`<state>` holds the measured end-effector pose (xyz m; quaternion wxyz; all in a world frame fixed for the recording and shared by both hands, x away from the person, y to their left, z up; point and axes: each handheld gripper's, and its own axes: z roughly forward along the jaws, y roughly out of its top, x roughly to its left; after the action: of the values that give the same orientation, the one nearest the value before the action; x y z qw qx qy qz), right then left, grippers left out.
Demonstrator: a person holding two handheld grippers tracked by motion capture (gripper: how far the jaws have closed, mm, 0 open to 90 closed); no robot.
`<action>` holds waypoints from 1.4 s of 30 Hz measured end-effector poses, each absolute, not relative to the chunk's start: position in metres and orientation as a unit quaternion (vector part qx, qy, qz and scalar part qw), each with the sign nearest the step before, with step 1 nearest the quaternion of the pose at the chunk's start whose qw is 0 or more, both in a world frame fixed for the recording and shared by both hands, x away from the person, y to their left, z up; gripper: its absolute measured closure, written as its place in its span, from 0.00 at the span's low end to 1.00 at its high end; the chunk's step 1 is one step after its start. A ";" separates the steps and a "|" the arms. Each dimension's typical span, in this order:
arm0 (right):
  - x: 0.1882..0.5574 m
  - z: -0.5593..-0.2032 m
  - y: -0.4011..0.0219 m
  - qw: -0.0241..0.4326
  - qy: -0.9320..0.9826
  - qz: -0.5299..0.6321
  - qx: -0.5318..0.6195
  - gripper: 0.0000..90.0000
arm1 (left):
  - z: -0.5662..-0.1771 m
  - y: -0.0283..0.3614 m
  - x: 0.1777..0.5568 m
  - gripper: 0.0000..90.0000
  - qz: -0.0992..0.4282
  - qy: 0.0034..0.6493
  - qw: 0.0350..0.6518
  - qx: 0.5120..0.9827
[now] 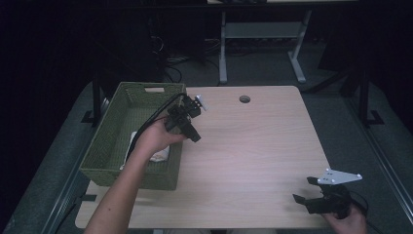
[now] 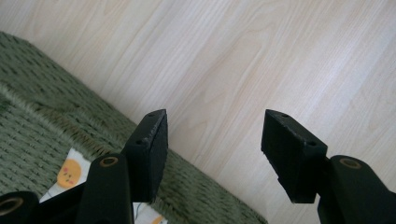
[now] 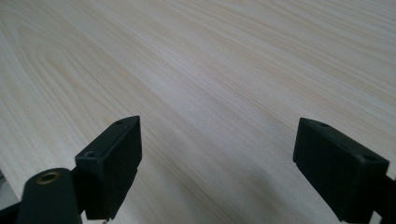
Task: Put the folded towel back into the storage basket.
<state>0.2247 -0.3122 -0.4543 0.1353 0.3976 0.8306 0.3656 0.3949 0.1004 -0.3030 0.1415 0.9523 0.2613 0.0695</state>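
A green woven basket (image 1: pixel 104 146) stands on the left of the wooden table (image 1: pixel 253 146). Inside it lies a white cloth item (image 1: pixel 160 155) with small orange prints (image 2: pixel 69 171). My left gripper (image 1: pixel 191 127) hangs over the basket's right rim (image 2: pixel 196 186), held by a hand; its jaws stand open with nothing between them. My right gripper (image 1: pixel 303 190) rests low near the table's front right corner, jaws wide open and empty, facing bare wood (image 3: pixel 210 93).
A round cable hole (image 1: pixel 244 99) sits near the table's far edge. Beyond the table stand desk legs (image 1: pixel 223 53) and cables on a dark floor. The table's front edge runs just below the right gripper.
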 end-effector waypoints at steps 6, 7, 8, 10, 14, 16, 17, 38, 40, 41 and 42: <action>0.224 -0.454 -0.313 0.135 0.830 0.368 0.397 0.17 | -0.306 0.089 0.394 0.46 0.068 0.252 0.141 0.955; 0.224 -0.454 -0.313 0.135 0.830 0.367 0.397 0.17 | -0.307 0.087 0.394 0.46 0.067 0.250 0.141 0.956; 0.224 -0.454 -0.313 0.135 0.829 0.368 0.398 0.17 | -0.308 0.085 0.394 0.46 0.065 0.250 0.142 0.956; 0.224 -0.454 -0.313 0.135 0.829 0.369 0.398 0.17 | -0.310 0.082 0.394 0.46 0.063 0.249 0.143 0.956; 0.224 -0.454 -0.314 0.136 0.829 0.370 0.396 0.17 | -0.315 0.074 0.393 0.45 0.062 0.249 0.146 0.956; 0.223 -0.453 -0.315 0.136 0.829 0.370 0.398 0.17 | -0.317 0.070 0.393 0.45 0.060 0.247 0.145 0.956; 0.223 -0.453 -0.315 0.136 0.828 0.370 0.398 0.17 | -0.317 0.068 0.393 0.45 0.060 0.244 0.145 0.957; 0.223 -0.453 -0.317 0.136 0.828 0.371 0.397 0.17 | -0.341 0.025 0.384 0.43 0.049 0.231 0.139 0.962; 0.223 -0.453 -0.317 0.137 0.828 0.371 0.398 0.17 | -0.344 0.021 0.383 0.43 0.046 0.232 0.137 0.962; 0.223 -0.453 -0.317 0.137 0.828 0.371 0.398 0.17 | -0.345 0.019 0.383 0.43 0.044 0.230 0.138 0.962; 0.223 -0.453 -0.317 0.137 0.828 0.371 0.397 0.17 | -0.347 0.018 0.382 0.43 0.044 0.230 0.139 0.962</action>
<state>0.2227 -0.3171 -0.4533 0.1375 0.3975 0.8279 0.3710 0.3824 0.0176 -0.3468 0.1395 0.9621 0.2301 0.0441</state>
